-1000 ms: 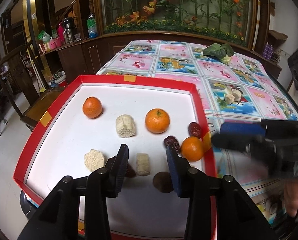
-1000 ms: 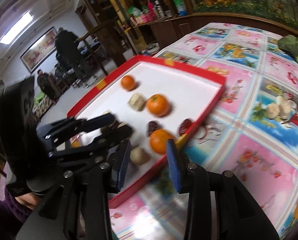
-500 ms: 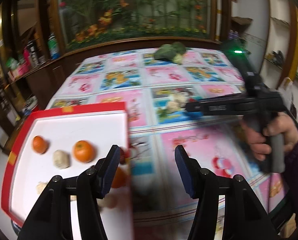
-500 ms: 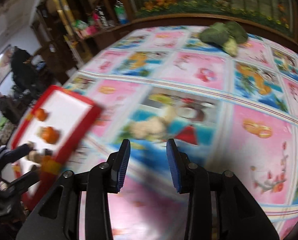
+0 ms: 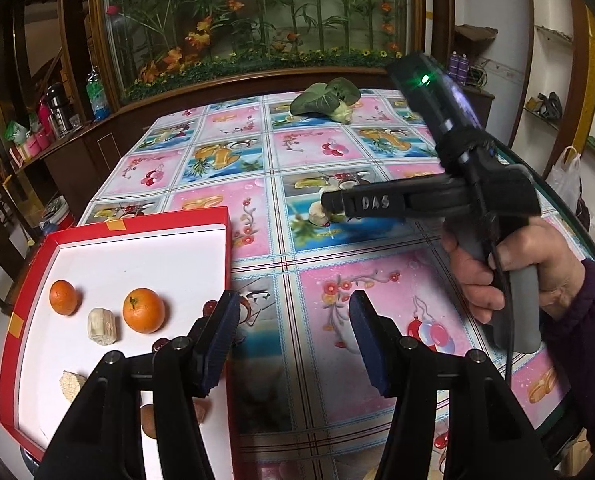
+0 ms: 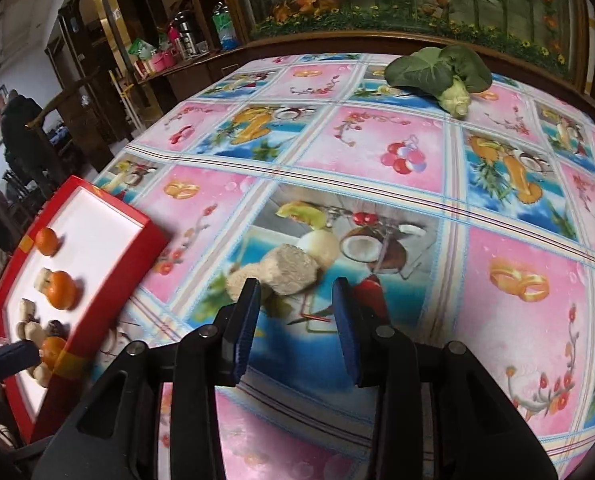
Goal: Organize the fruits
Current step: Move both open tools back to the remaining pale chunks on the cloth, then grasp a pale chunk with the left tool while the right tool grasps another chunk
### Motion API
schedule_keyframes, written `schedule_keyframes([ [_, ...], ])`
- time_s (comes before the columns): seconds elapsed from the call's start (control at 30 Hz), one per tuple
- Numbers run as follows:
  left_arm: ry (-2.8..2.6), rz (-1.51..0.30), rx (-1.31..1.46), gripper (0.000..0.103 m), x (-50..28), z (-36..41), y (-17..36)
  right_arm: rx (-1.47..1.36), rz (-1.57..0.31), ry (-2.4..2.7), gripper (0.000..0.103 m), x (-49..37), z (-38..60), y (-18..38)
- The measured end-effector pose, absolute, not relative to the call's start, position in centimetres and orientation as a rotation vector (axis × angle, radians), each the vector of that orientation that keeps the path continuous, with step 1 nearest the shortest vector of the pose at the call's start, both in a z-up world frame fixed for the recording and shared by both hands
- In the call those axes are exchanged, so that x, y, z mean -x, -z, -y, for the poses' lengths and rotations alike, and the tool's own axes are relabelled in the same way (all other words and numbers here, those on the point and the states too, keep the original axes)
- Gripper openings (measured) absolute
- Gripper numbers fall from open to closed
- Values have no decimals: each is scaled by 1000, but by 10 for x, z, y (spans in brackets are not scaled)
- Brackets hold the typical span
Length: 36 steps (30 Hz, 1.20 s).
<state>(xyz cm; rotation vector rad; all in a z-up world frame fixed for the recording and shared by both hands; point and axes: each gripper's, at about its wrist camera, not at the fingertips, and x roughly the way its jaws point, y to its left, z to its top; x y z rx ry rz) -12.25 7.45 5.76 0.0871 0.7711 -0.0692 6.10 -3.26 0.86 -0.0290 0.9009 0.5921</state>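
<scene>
A red tray with a white floor [image 5: 145,252] sits at the table's left edge. It holds two oranges [image 5: 143,310] [image 5: 63,297], pale cake pieces [image 5: 103,326] and dark dates. My left gripper [image 5: 293,340] is open and empty over the tablecloth beside the tray's right rim. My right gripper [image 6: 295,328] is open and empty. It hovers just short of two pale cake pieces [image 6: 291,268] that lie on the tablecloth. In the left wrist view it [image 5: 329,205] points left at those pieces [image 5: 317,214]. The tray also shows in the right wrist view [image 6: 97,220].
A leafy green vegetable [image 6: 441,70] lies at the far side of the table; it also shows in the left wrist view [image 5: 325,98]. A dark wooden cabinet with bottles [image 5: 65,128] stands left of the table. People stand far left [image 6: 21,128].
Both grippers have swung right, away from the tray. The right gripper has moved from the tray's edge to the cake pieces on the tablecloth. Both stay open and empty.
</scene>
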Motion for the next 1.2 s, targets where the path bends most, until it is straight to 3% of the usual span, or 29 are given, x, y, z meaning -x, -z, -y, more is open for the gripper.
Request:
schedule_keyframes([
  [0.3,70,-779,-101,57,123,-65,-58,-40,-937,-584,40,-74,28,-6],
  [0.37,68,-785,-102,57,120,-65,-59,-59,-964,-601,29,-76,31,-6],
  [0.63,85,-834,-130,57,83,-59,-56,-211,-1106,-657,20,-90,57,-6],
  [1.2,120,-997,-239,54,-11,-39,-18,-355,-1215,-594,20,-108,100,-2],
])
